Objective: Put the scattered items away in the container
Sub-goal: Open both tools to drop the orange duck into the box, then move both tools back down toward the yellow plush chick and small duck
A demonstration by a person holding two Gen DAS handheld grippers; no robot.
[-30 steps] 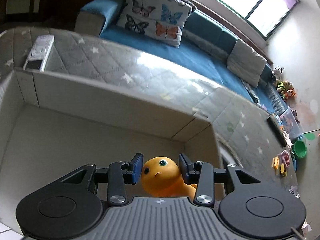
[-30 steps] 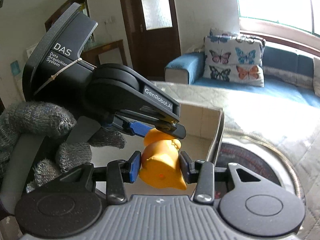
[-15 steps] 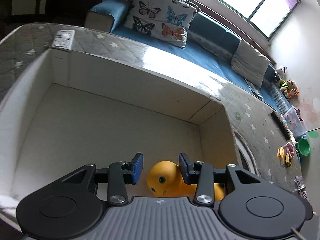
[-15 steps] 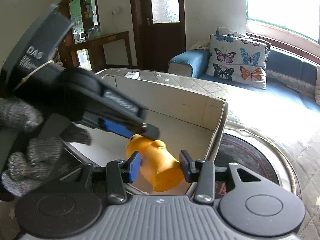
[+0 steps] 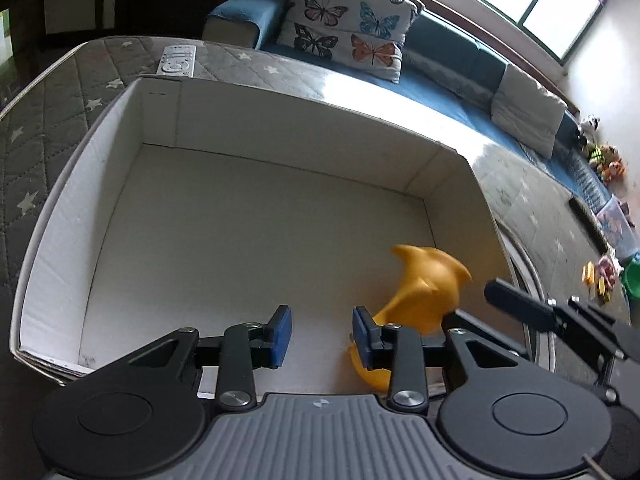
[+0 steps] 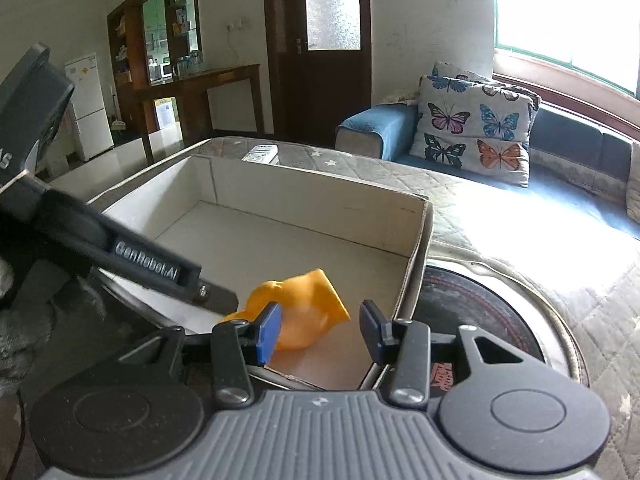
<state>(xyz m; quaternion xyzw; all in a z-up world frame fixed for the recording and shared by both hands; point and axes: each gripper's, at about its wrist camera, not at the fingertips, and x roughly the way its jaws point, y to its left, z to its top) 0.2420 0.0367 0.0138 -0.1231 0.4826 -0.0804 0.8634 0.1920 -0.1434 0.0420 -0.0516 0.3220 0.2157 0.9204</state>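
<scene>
**Orange toy inside the box, both claws apart**

While the left claw hangs over the near edge of the cardboard box, its blue pads stand well apart with nothing between them. Just to its right, the orange rubber toy is inside the box near the right wall, blurred and tilted, its flared end up; the right blue pad hides its lower part. Whether it touches the box floor cannot be told.

From the right wrist view, the right claw is also wide, and the orange rubber toy shows through the gap beyond the pads, touching neither one. It sits in the near right corner of the cardboard box. The left claw's black body, marked GenRobot.AI, reaches in from the left side above the box rim.

The box rests on a grey quilted counter with white stars. A white remote lies just beyond the box's far corner. A butterfly pillow leans on the blue sofa behind.
</scene>
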